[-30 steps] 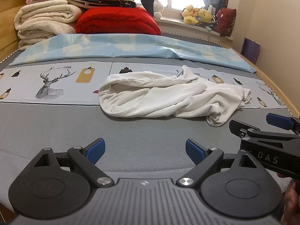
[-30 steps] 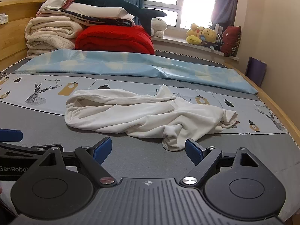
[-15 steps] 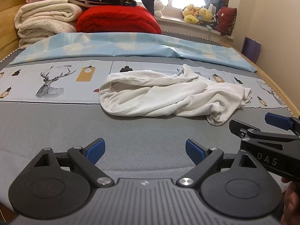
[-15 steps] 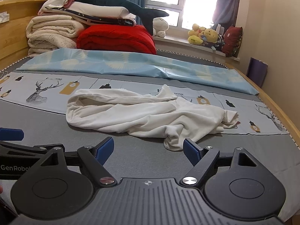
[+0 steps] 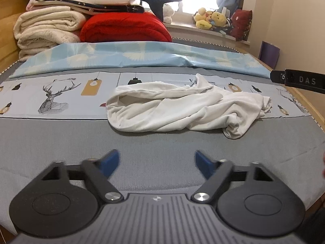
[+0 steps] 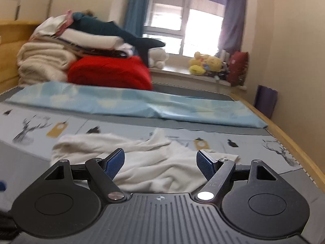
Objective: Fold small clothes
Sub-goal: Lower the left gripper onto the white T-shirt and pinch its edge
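With both the left tongs (image 5: 156,161) and right tongs (image 6: 160,162) gaping and empty, best spread the crumpled white garment (image 5: 182,107) flat on the bed (image 5: 61,142) before any fold.

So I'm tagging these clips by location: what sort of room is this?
Most likely a bedroom: the white garment lies on a bed, with folded blankets stacked at its far end and plush toys on the windowsill.
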Motion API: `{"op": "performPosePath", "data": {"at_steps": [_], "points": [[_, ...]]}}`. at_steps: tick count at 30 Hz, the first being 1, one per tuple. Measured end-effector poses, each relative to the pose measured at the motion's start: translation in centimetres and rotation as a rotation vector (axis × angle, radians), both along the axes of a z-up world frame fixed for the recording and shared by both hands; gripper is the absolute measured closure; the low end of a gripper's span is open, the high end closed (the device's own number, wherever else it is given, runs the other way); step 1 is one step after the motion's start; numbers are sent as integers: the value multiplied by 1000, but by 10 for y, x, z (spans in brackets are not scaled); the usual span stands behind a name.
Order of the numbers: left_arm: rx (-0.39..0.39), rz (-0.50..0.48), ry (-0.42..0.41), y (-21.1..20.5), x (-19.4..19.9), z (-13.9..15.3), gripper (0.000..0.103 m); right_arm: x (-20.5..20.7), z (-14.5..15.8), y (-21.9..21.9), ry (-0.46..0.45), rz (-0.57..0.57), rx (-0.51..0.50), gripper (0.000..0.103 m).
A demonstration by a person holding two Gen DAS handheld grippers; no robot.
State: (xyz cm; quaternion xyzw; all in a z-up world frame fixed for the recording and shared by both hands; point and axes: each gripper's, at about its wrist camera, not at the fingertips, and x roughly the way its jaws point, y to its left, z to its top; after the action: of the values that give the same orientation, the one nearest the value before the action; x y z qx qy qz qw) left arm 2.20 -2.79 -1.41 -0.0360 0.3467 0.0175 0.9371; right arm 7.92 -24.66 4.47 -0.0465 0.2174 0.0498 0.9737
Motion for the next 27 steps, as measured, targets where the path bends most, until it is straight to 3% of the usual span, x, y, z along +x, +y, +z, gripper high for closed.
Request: {"op": "performPosePath", "data": {"at_steps": [3, 5, 6, 7, 9, 11, 13, 16, 18, 21, 23, 27], "points": [[-13, 0, 7, 2, 4, 3, 39, 12, -20, -24, 40, -57, 53, 24], [-45, -2, 19, 5, 10, 6, 47, 20, -36, -35, 144, -90, 54, 32], [-63, -9, 43, 7, 18, 8, 54, 22, -36, -40, 160, -100, 76, 38], [-64, -22, 65, 6, 27, 9, 58, 20, -33, -46, 141, -102, 105, 38], [-11, -61, 111, -1, 52, 9, 70, 19, -31, -53, 114, -90, 110, 38], [30, -96, 145, -6, 79, 9, 73, 21, -33, -58, 120, -74, 101, 44], [33, -127, 151, -8, 110, 8, 73, 24, -35, -66, 133, -64, 115, 59], [15, -138, 125, -3, 150, -4, 73, 25, -37, -76, 151, -57, 121, 66], [-10, -123, 99, 6, 168, -25, 73, 25, -39, -83, 161, -58, 115, 66], [-8, -58, 218, 16, 196, -62, 79, 27, -42, -94, 189, -61, 114, 66], [-48, -63, 203, 19, 210, -67, 79, 31, -45, -100, 209, -65, 118, 66], [-38, -62, 183, 17, 238, -81, 70, 36, -46, -108, 225, -59, 149, 66]]}}
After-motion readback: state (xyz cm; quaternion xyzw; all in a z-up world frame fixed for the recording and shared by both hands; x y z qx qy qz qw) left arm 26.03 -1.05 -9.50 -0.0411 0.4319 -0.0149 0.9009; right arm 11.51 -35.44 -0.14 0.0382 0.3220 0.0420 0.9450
